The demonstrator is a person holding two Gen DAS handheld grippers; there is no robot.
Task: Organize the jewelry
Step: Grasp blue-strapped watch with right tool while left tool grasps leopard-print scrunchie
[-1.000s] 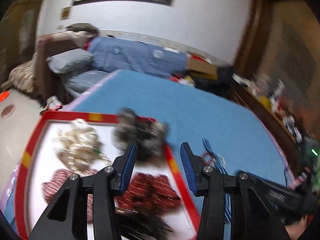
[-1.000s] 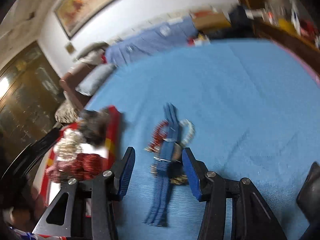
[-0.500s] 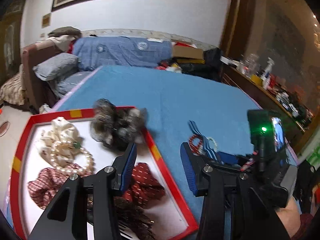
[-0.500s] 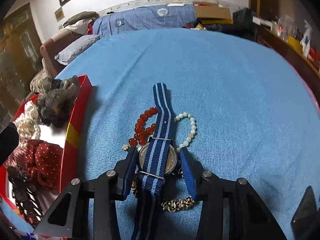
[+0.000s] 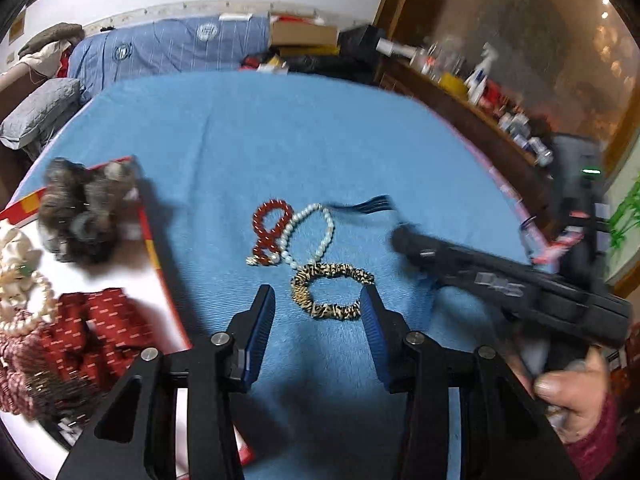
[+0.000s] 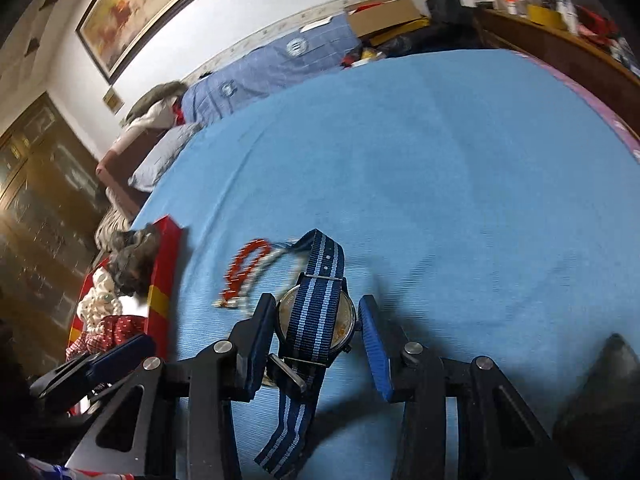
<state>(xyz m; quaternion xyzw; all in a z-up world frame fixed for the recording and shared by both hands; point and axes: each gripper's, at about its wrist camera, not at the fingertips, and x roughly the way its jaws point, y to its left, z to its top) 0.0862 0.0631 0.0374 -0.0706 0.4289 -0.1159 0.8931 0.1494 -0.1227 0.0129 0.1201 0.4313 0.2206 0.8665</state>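
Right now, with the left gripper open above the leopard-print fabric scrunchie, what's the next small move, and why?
Probably lower the left gripper straight down and close on the leopard-print fabric scrunchie. Its jaws stand open and roughly bracket the scrunchie, which lies flat on the blue cloth.

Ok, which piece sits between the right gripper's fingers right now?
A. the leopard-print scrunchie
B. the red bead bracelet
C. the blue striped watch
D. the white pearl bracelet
C: in the right wrist view the blue striped watch sits between the fingers of the right gripper, while the red bead bracelet, white pearl bracelet and leopard-print scrunchie lie on the blue cloth.
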